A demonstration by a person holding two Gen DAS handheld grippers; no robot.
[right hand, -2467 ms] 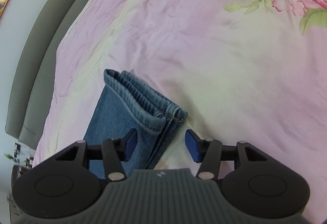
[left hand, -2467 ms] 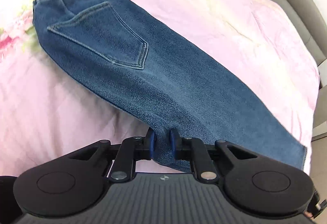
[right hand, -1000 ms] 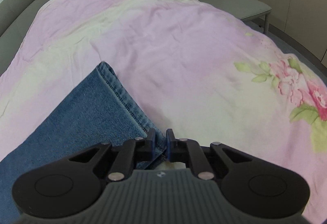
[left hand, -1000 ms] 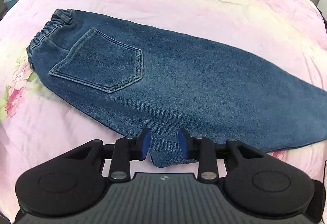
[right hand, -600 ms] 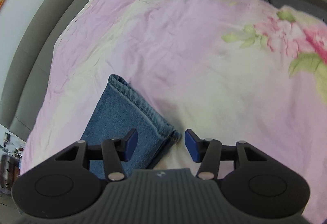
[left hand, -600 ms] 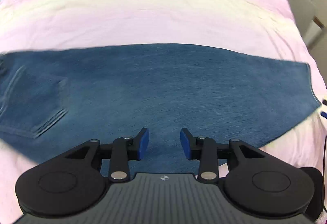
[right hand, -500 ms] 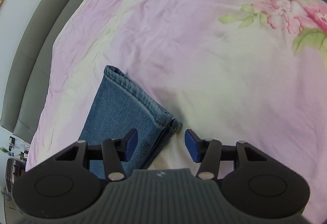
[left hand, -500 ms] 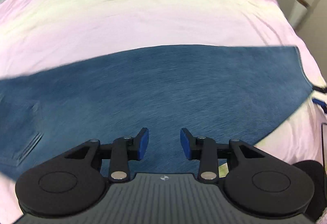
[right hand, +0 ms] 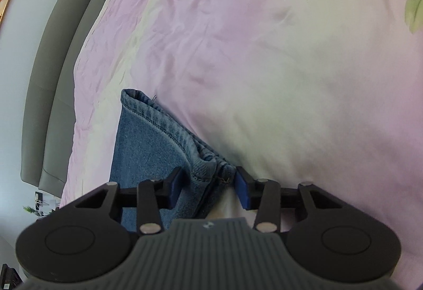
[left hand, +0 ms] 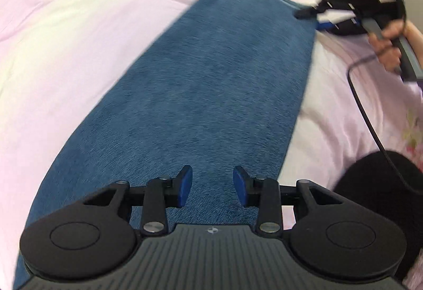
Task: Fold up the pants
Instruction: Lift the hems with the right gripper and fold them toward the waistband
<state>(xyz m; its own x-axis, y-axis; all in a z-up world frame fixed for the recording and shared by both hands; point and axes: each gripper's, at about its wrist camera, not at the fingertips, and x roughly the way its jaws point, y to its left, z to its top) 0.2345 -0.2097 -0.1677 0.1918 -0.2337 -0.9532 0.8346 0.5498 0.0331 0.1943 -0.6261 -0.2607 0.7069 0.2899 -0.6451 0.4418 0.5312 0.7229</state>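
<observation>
Pink bedspread (right hand: 238, 65) carried the pants (left hand: 211, 94), flat and lengthwise. Left gripper (left hand: 212, 185) had swung from the waist to mid-leg, jaws parted, empty. Right gripper (right hand: 208, 185), jaws just closing, straddled the cuff (right hand: 206, 157) without pinching yet; the fold looked imminent.

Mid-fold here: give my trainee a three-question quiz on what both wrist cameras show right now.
1. True or false: the left claw is clamped on the blue denim pants.
2. Which part of the pants lies between the right claw pads: A waistband, B hem, C pocket?
3. What do the pants rest on?

Key: 1 false, it hangs open above the denim. 2 B, the stitched hem, with the claw closing in. 3 The pink floral bedspread.
</observation>
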